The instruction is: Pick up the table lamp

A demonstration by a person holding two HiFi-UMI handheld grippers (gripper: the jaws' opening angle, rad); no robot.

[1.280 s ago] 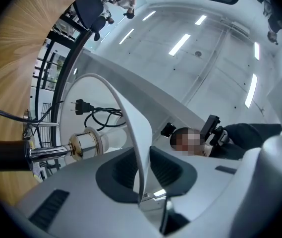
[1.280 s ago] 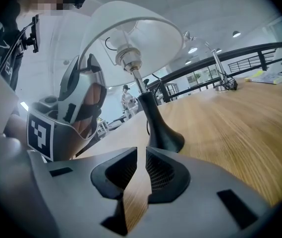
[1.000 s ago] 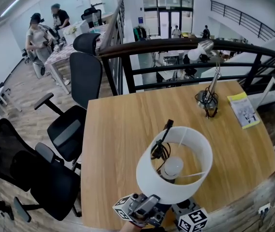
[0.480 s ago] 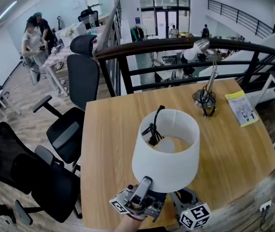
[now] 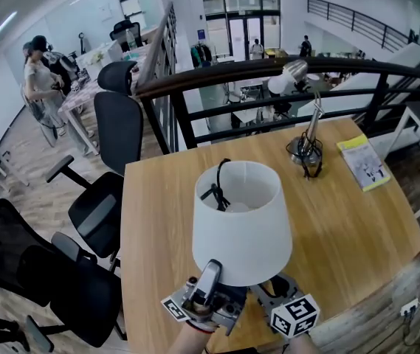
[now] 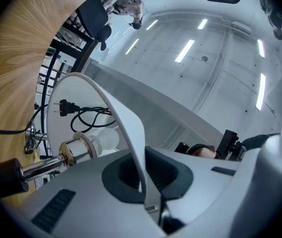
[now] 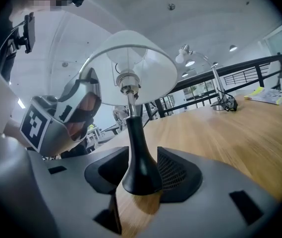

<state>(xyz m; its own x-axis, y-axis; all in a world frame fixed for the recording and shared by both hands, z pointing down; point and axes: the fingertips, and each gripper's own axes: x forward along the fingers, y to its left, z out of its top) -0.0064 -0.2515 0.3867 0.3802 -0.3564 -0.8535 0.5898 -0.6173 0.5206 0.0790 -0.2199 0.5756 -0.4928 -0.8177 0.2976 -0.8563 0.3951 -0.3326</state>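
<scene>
The table lamp has a white shade (image 5: 243, 220) and a slim black base (image 7: 141, 167); its cord and plug (image 6: 64, 106) are bundled inside the shade beside the bulb (image 6: 103, 139). It stands tilted at the near edge of the wooden table (image 5: 342, 220). My left gripper (image 5: 211, 271) points upward and is shut on the shade's lower rim (image 6: 126, 123). My right gripper (image 7: 141, 175) lies low, and its jaws are opening with the base between them. Whether the base rests on the wood I cannot tell.
A silver desk lamp (image 5: 305, 135) with a coiled cord and a yellow booklet (image 5: 365, 164) sit at the table's far right. A dark railing (image 5: 269, 68) runs behind the table. Black office chairs (image 5: 117, 135) stand to the left.
The lamp has shifted left and its shade has tipped away from the head camera. The left gripper has closed onto the shade's rim.
</scene>
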